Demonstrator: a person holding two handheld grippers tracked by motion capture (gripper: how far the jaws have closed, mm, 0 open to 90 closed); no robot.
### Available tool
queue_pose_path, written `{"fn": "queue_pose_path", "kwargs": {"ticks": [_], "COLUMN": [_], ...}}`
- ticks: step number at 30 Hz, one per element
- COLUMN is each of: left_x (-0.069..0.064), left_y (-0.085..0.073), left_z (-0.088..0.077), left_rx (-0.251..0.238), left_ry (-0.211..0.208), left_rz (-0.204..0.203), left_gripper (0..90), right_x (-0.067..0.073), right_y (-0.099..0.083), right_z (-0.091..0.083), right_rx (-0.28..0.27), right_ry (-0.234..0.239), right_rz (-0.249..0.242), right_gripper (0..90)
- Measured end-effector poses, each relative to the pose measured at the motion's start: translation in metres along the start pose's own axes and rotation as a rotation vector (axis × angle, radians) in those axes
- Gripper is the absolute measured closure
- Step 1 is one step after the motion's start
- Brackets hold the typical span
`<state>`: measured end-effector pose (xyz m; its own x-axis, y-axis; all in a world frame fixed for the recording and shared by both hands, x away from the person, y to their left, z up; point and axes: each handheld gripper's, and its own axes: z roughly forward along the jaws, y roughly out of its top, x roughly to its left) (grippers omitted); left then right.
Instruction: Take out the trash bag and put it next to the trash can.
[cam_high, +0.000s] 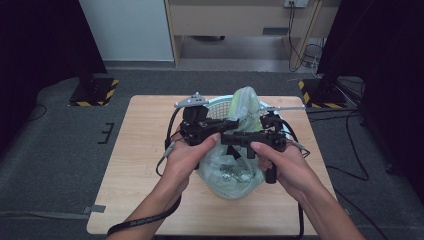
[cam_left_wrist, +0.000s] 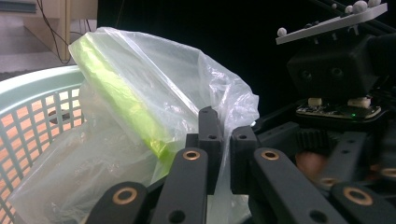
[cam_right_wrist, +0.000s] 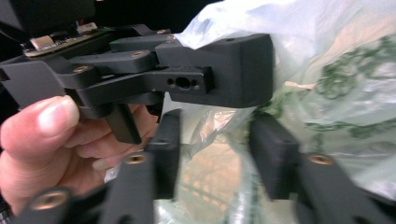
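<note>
A translucent pale green plastic bag (cam_high: 235, 172) stands in a mint-green mesh basket (cam_high: 216, 102) on the wooden table (cam_high: 145, 150), with its top bunched upward. In the left gripper view, my left gripper (cam_left_wrist: 225, 140) is shut on a fold of the bag's film (cam_left_wrist: 154, 84), beside the basket rim (cam_left_wrist: 37, 81). My right gripper (cam_right_wrist: 215, 144) faces it from the other side. Its jaws stand apart with loose bag film (cam_right_wrist: 336, 70) in the gap and not pressed. From above, the left gripper (cam_high: 230, 125) and right gripper (cam_high: 229, 142) meet over the basket. A thumb (cam_right_wrist: 42, 116) rests on the left gripper.
Two black stands with yellow-and-black striped bases (cam_high: 95, 92) (cam_high: 320, 92) flank the table's far corners. Cables (cam_high: 350, 150) trail over the grey carpet at right. A wooden cabinet (cam_high: 235, 20) stands behind. Bare tabletop lies left of the basket and along the front edge.
</note>
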<state>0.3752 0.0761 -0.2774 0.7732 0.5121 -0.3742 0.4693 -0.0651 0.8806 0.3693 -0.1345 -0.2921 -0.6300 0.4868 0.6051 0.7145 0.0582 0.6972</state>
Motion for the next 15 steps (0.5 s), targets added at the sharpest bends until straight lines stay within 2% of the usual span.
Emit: {"fn": "queue_pose_path", "kwargs": {"ticks": [4,7,12,15], "left_x": [0.002,0.003,0.008,0.011], "left_y": [-0.001,-0.001,0.002,0.003], "left_z": [-0.002,-0.003,-0.009,-0.015], "left_rx": [-0.003,0.002,-0.005,0.008], "left_ry": [0.001,0.011,0.059,0.06], "left_rz": [-0.007,-0.009,0.011,0.053], "left_gripper": [83.6,77.1,44.2,34.8], "right_x": [-0.001,-0.002,-0.006,-0.01], "right_y": [0.0,0.0,-0.001,-0.002], "right_z": [0.001,0.0,-0.008,-0.019], "right_rx": [0.003,0.001,0.004,-0.01], "right_ry": [-0.003,0.0,0.001,0.005], "right_rz": [-0.01,-0.01,-0.018,-0.008], "right_gripper": [79.0,88.1,90.0,90.0]}}
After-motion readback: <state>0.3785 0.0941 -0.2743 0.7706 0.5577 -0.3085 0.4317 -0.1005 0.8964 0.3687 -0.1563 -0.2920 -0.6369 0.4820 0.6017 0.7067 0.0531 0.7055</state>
